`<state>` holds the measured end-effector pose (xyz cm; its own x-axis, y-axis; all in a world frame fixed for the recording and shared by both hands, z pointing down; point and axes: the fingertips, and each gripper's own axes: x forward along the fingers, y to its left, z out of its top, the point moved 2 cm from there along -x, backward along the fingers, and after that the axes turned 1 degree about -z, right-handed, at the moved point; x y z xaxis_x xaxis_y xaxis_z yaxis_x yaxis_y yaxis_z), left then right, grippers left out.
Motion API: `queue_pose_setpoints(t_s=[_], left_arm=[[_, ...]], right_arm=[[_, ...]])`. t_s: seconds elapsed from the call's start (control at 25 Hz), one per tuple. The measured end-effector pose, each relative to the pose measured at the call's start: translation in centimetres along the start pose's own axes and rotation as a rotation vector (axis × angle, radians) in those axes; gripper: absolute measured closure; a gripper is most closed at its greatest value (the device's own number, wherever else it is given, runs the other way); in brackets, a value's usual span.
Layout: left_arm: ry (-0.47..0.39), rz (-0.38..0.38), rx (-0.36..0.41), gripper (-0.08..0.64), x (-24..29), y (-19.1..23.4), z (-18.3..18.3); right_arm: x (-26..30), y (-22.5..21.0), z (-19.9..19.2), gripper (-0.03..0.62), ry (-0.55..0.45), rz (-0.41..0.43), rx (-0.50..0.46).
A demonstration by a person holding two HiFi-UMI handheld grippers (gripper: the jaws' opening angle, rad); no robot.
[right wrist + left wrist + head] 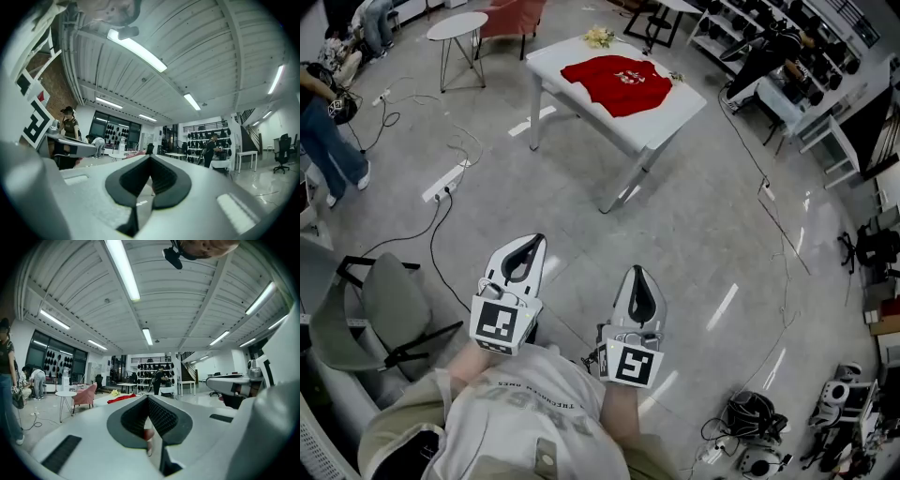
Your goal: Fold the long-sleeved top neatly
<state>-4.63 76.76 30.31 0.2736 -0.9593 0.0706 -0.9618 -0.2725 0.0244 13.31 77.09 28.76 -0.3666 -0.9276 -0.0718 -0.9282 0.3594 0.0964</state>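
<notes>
Bare floor [694, 225] lies open up to table [664, 122]; power strip [442, 182] and chair [389, 305] crowd left, cable [783, 230] trails right.

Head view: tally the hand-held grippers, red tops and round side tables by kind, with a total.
White two-jaw grippers: 2 (left gripper, right gripper)
Red long-sleeved top: 1
Round white side table: 1
Total: 4

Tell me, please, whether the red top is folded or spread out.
Spread out: the red top lies flat across the white table, its front print showing.
</notes>
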Motion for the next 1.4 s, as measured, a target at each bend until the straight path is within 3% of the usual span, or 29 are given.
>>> queue_pose_setpoints(t_s=[0.6, 0.76, 0.8, 0.84, 0.88, 0.92, 0.96, 1.04, 1.4], left_arm=[[0.005, -0.012, -0.025, 0.549, 5.4, 5.7, 0.5], [0.018, -0.028, -0.018, 0.546, 7.6, 7.9, 1.1], [0.021, -0.046, -0.016, 0.545, 8.1, 8.3, 1.2], [0.022, -0.070, -0.018, 0.529, 8.7, 8.6, 1.3], [0.024, -0.096, -0.023, 0.461, 9.2, 9.0, 1.5], [0.026, -0.121, -0.030, 0.367, 9.7, 9.3, 1.7], [0.024, -0.144, -0.038, 0.292, 10.2, 9.6, 1.9], [0.013, -0.179, -0.047, 0.222, 11.0, 10.2, 2.2], [0.073, -0.189, -0.052, 0.183, 13.9, 12.5, 0.6]], right_arm=[[7.5, 1.4, -0.3, 0.592, 0.017, -0.002, -0.018], [10.2, 1.8, -0.1, 0.591, -0.023, 0.034, 0.108], [10.9, 2.0, -0.1, 0.558, -0.029, 0.057, 0.143], [11.6, 2.3, -0.1, 0.413, -0.032, 0.080, 0.165], [12.3, 2.5, 0.0, 0.304, -0.032, 0.095, 0.172], [12.9, 2.6, 0.0, 0.244, -0.030, 0.100, 0.166], [13.5, 2.6, 0.1, 0.227, -0.027, 0.097, 0.154], [14.4, 2.5, 0.2, 0.225, -0.022, 0.082, 0.136], [16.9, 1.6, -1.8, 0.225, 0.046, 0.046, 0.136]])
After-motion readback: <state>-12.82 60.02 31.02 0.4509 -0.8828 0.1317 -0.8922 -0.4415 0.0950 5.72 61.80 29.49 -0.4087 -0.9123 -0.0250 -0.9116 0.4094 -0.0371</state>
